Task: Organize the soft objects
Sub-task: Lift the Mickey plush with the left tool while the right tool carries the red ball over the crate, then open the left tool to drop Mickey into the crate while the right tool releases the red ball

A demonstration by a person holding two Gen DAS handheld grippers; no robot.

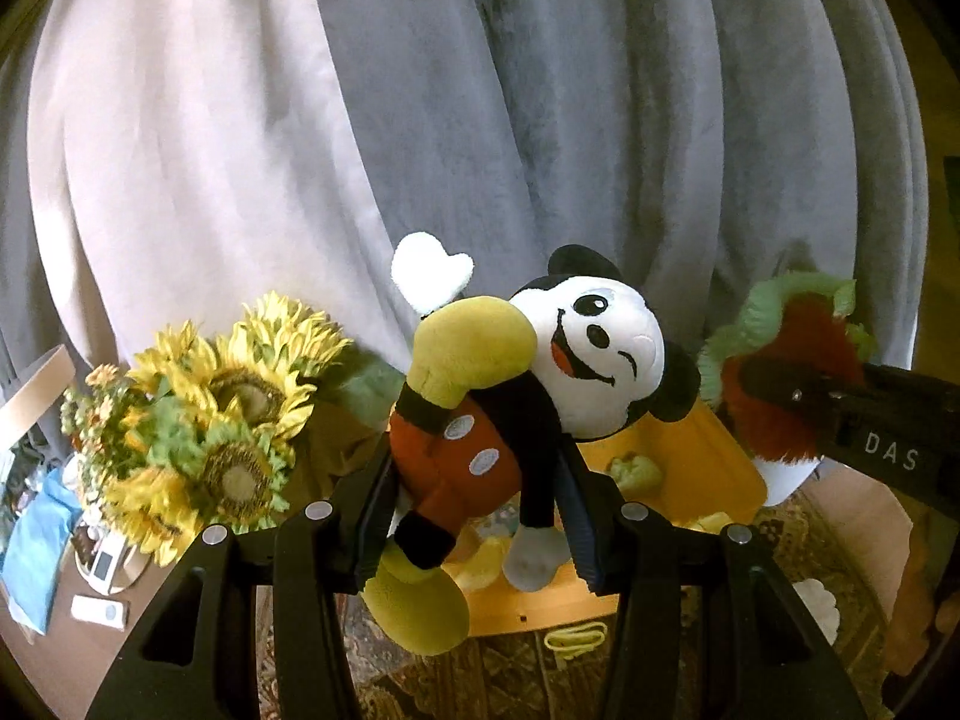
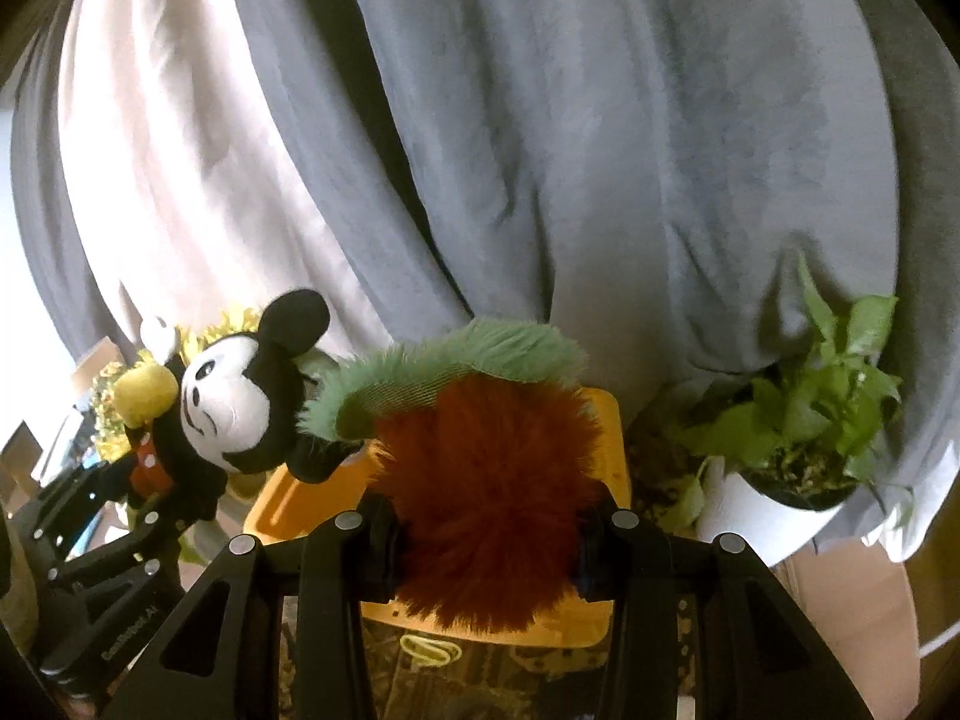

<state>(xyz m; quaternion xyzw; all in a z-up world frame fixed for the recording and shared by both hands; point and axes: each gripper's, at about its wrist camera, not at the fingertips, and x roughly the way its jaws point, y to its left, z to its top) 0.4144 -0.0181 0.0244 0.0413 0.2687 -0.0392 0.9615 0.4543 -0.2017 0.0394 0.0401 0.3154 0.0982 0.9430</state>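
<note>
My left gripper (image 1: 477, 498) is shut on a Mickey Mouse plush (image 1: 480, 426), held by its red shorts above an orange bin (image 1: 702, 456). The plush also shows in the right wrist view (image 2: 234, 408), with the left gripper (image 2: 144, 498) below it. My right gripper (image 2: 489, 534) is shut on a furry red and green plush (image 2: 486, 480), held over the orange bin (image 2: 612, 438). In the left wrist view that furry plush (image 1: 774, 360) hangs at the right in the right gripper (image 1: 798, 396). Several small soft items lie in the bin.
Grey curtains (image 1: 540, 120) hang behind. A sunflower bouquet (image 1: 222, 420) stands left of the bin. A potted green plant (image 2: 804, 420) in a white pot stands to the right. A patterned rug (image 1: 510, 678) lies below. Clutter (image 1: 102, 576) lies at far left.
</note>
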